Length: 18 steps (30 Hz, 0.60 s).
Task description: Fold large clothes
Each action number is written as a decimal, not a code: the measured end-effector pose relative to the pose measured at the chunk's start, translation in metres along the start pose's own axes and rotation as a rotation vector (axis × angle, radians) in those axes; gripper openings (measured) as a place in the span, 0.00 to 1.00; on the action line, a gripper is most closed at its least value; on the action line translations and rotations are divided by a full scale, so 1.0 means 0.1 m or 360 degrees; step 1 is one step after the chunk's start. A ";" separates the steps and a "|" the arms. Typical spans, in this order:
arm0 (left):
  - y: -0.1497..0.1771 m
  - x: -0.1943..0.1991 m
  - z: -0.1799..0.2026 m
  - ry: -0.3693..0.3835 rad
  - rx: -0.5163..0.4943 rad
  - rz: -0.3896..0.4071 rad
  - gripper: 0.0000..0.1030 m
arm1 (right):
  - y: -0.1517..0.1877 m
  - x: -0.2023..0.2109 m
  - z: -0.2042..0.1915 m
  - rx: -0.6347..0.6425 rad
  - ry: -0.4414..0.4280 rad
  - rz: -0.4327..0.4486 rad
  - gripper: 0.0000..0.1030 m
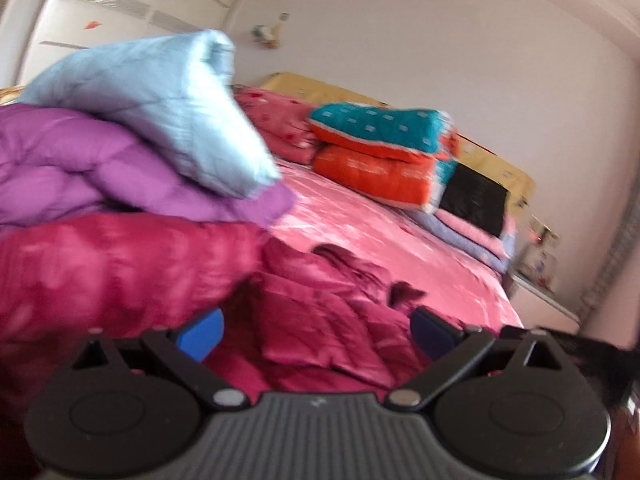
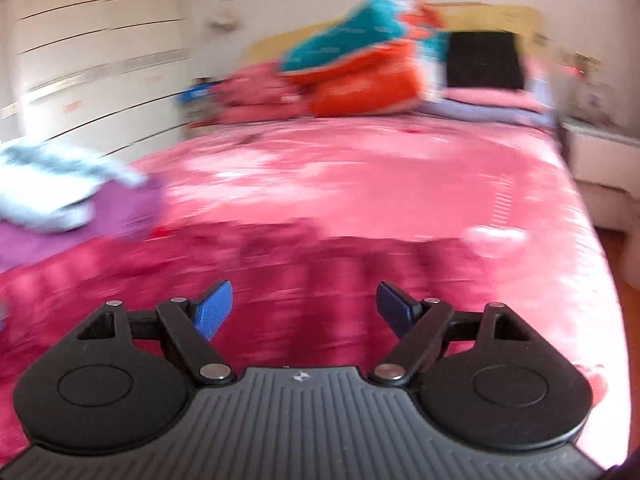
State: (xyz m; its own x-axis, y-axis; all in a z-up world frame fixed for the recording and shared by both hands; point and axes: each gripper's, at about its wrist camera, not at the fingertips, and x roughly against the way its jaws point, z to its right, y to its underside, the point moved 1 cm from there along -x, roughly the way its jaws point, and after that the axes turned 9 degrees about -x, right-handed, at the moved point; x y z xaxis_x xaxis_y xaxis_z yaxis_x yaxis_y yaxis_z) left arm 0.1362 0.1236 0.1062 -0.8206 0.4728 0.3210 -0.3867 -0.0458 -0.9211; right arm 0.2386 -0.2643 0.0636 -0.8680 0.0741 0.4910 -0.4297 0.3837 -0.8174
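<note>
Left tongs (image 1: 316, 332) spread wide, right tongs (image 2: 305, 307) spread wide, both empty

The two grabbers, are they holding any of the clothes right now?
No. The left gripper and the right gripper are both open, with only the dark pink jacket lying beneath them.

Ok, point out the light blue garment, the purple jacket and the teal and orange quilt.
light blue garment (image 1: 160, 108), left wrist view, middle of its folded face.
purple jacket (image 1: 80, 168), left wrist view, quilted top.
teal and orange quilt (image 1: 380, 124), left wrist view, teal upper layer.
</note>
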 end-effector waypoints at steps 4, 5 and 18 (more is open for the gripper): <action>0.09 -0.17 0.17 0.0059 -0.0111 -0.0110 0.97 | 0.02 -0.30 0.31 -0.0086 0.0137 -0.0107 0.78; 0.13 -0.24 0.17 0.0038 -0.0120 -0.0171 0.97 | 0.04 -0.33 0.35 -0.0085 0.0149 -0.0122 0.76; 0.57 -0.60 0.21 -0.0114 -0.0240 -0.0450 0.99 | 0.44 -0.64 0.11 0.0300 0.0317 -0.0181 0.79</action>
State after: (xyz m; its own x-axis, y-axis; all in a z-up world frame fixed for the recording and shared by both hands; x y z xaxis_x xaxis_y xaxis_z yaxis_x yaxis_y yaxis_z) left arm 0.1551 0.0742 0.0388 -0.7190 0.3850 0.5786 -0.5414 0.2117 -0.8137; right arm 0.2722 -0.2625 -0.0068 -0.7538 0.2265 0.6168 -0.5762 0.2235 -0.7862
